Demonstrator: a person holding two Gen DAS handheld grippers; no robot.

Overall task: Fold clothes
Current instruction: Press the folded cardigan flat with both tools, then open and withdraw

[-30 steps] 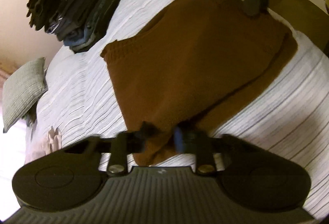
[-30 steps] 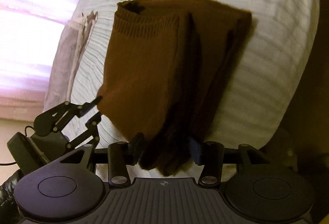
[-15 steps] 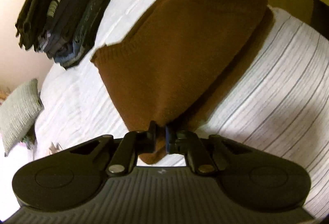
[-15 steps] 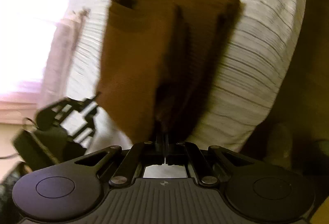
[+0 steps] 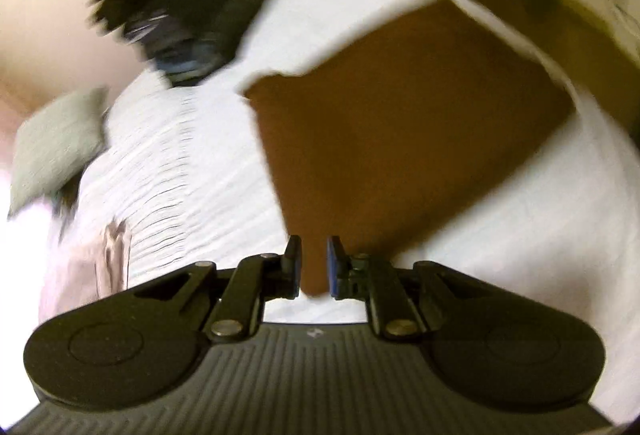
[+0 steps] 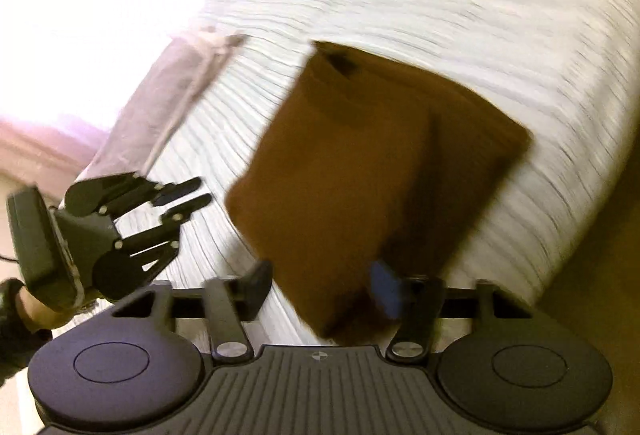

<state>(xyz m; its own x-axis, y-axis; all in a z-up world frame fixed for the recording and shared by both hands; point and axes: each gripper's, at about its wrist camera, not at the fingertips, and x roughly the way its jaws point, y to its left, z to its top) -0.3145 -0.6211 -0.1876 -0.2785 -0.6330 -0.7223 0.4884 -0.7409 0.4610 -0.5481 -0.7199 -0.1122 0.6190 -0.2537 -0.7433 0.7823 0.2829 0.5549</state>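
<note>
Here both hand-held grippers, left (image 5: pixel 313 267) and right (image 6: pixel 320 285), gape empty at the folded sweater's (image 6: pixel 376 171) near edge.

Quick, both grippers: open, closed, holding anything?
Left gripper: open, holding nothing.
Right gripper: jaws wide open, holding nothing; folded brown knit sweater lies released.

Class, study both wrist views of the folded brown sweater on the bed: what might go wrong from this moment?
1. The folded brown knit sweater lies near the edge of the striped white bedspread; a nudge might slide it off.
2. Both the left gripper and right gripper are open beside its corners; a snag could undo the fold.
</note>
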